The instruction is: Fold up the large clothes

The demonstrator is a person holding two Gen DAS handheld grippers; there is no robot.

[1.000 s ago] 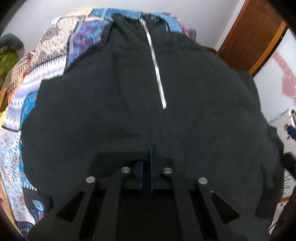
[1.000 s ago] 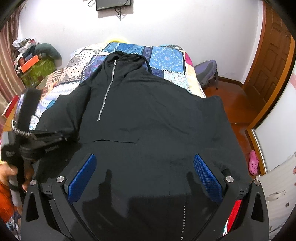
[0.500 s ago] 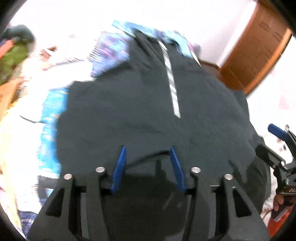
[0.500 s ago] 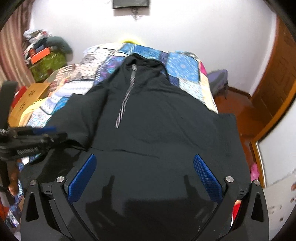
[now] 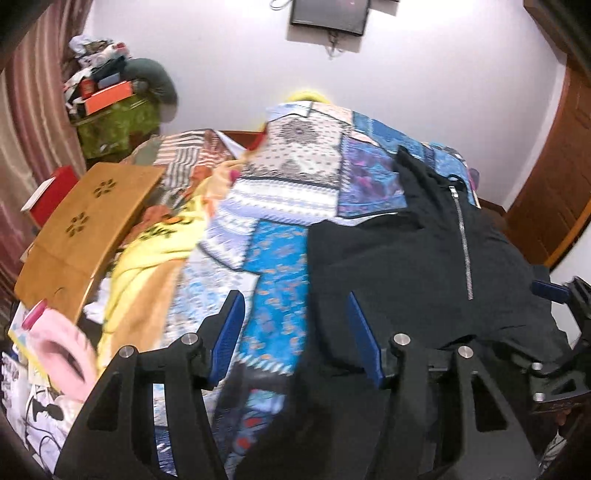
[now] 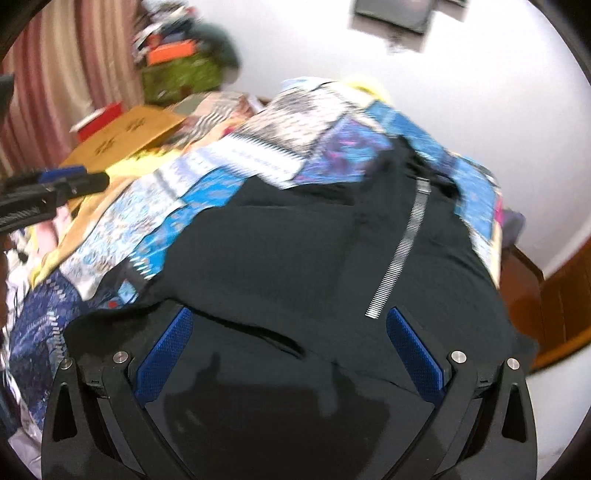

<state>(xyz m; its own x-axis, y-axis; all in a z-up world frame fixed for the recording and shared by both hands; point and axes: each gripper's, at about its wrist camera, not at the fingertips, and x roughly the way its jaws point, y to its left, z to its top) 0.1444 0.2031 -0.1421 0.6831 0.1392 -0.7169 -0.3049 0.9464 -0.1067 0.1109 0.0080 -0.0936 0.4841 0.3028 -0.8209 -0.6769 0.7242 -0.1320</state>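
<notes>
A black hooded garment [image 5: 424,258] with a silver zip [image 5: 463,240] lies spread flat on a patchwork quilt [image 5: 280,206]. My left gripper [image 5: 295,332] hovers over the garment's left edge and the quilt; its jaws are opening and no cloth is between the blue pads [image 5: 229,332]. My right gripper [image 6: 288,350] stands wide open above the garment's [image 6: 295,251] lower front, just below the end of the zip [image 6: 399,251], holding nothing. Each gripper shows in the other's view: the right gripper [image 5: 554,291] at the right edge, the left gripper [image 6: 55,184] at the left.
Left of the bed lie a wooden lap table [image 5: 81,229], a yellow cloth [image 5: 155,240] and a pink item [image 5: 62,350]. Boxes and clothes [image 5: 110,99] are piled by the curtain. A wooden door [image 5: 554,184] stands at the right and a screen [image 5: 328,14] hangs on the wall.
The left gripper, shut low over the garment a second ago, has opened, risen and swung left over the quilt. The right gripper stayed open and also turned left.
</notes>
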